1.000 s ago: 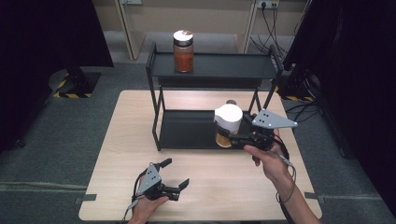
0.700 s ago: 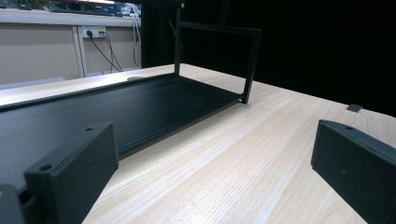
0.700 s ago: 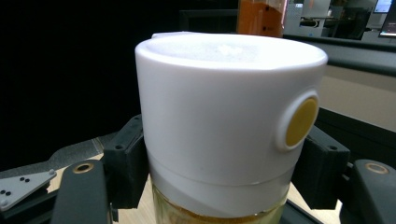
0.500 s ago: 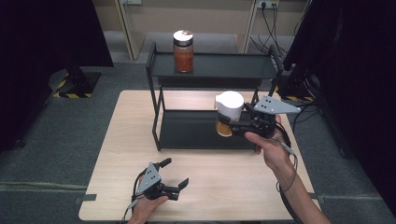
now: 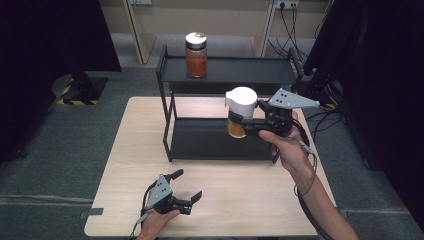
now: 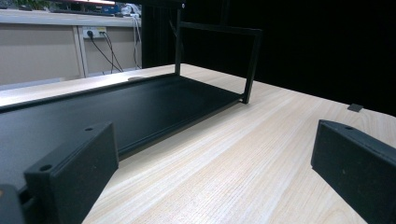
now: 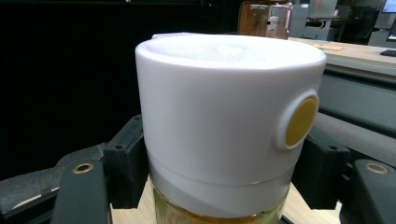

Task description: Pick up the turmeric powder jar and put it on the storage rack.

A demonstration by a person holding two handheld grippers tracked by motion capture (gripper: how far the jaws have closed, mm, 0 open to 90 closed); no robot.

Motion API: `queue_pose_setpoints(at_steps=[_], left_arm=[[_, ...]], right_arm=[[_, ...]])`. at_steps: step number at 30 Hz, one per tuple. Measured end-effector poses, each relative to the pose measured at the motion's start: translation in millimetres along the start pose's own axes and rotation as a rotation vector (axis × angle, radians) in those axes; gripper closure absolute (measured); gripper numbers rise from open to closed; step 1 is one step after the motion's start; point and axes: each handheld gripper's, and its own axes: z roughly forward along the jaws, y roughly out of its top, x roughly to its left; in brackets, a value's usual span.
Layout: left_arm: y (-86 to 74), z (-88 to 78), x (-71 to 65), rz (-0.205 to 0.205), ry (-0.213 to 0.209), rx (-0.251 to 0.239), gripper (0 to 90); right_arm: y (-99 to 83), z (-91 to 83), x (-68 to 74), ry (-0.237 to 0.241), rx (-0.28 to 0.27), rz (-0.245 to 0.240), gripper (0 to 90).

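Observation:
My right gripper (image 5: 239, 123) is shut on a jar with a white cap and amber contents (image 5: 240, 112), held in the air in front of the black two-tier rack (image 5: 225, 142). In the right gripper view the white cap (image 7: 229, 121), with a yellow round spot on its side, sits between the two black jaws. A second jar with red-brown contents (image 5: 196, 55) stands on the rack's top shelf at the left. My left gripper (image 5: 189, 185) rests low on the table near the front edge, open with nothing between its fingers (image 6: 70, 172).
The light wooden table (image 5: 250, 200) has bare room in front of the rack. The rack's lower shelf (image 6: 116, 112) lies flat and bare. Cables and dark equipment stand at the back right, beyond the table.
My right gripper has risen with the white-capped jar, from the lower shelf's level toward the height of the top shelf. The left gripper has stayed in place.

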Motion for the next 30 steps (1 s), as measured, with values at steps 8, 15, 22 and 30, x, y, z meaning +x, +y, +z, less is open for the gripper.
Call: queue_pose_setpoints(at_steps=[8, 15, 22, 30], left_arm=[[-0.1, 0.1, 0.0, -0.003, 0.002, 0.001, 0.3], [-0.1, 0.1, 0.0, -0.002, 0.000, 0.000, 0.3], [0.0, 0.0, 0.3, -0.002, 0.000, 0.000, 0.3], [0.1, 0.3, 0.4, -0.002, -0.001, 0.004, 0.3]], right_arm=[[12.0, 5.8, -4.7, 0.014, 0.000, 0.008, 30.9], [23.2, 10.3, -5.6, 0.008, -0.002, 0.003, 30.9], [35.0, 13.2, -8.8, 0.003, 0.000, 0.001, 30.9], [48.7, 15.9, -12.9, -0.015, 0.002, -0.005, 30.9]])
